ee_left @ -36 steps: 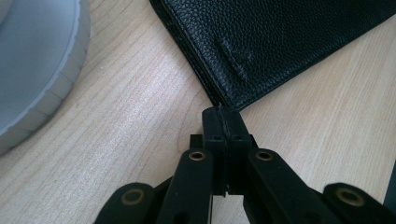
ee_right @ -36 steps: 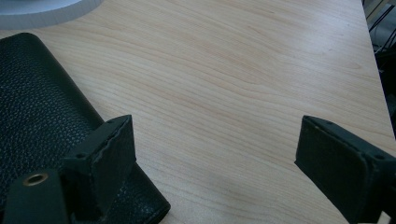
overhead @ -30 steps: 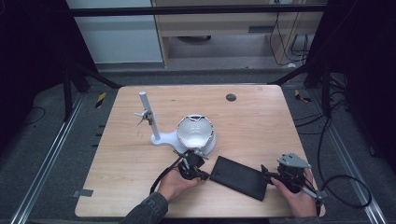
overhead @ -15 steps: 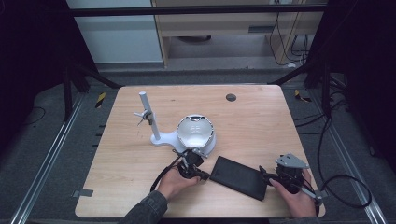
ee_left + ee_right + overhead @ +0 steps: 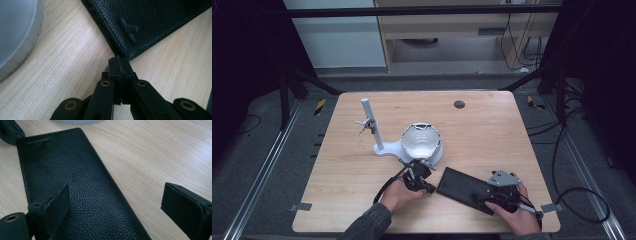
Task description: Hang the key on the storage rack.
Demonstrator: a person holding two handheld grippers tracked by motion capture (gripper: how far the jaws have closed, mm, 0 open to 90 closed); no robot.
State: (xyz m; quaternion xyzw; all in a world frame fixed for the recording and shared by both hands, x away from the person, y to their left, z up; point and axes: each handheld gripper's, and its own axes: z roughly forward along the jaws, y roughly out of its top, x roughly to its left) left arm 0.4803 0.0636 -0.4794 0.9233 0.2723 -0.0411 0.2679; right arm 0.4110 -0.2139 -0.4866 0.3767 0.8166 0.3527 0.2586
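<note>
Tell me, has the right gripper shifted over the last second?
Yes. The right gripper has slid slightly toward the table's near edge, beside the black case, which stays put.

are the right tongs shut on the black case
No, in the right gripper view the right tongs stand wide open, one pad over the black leather case and the other over bare table.
</note>
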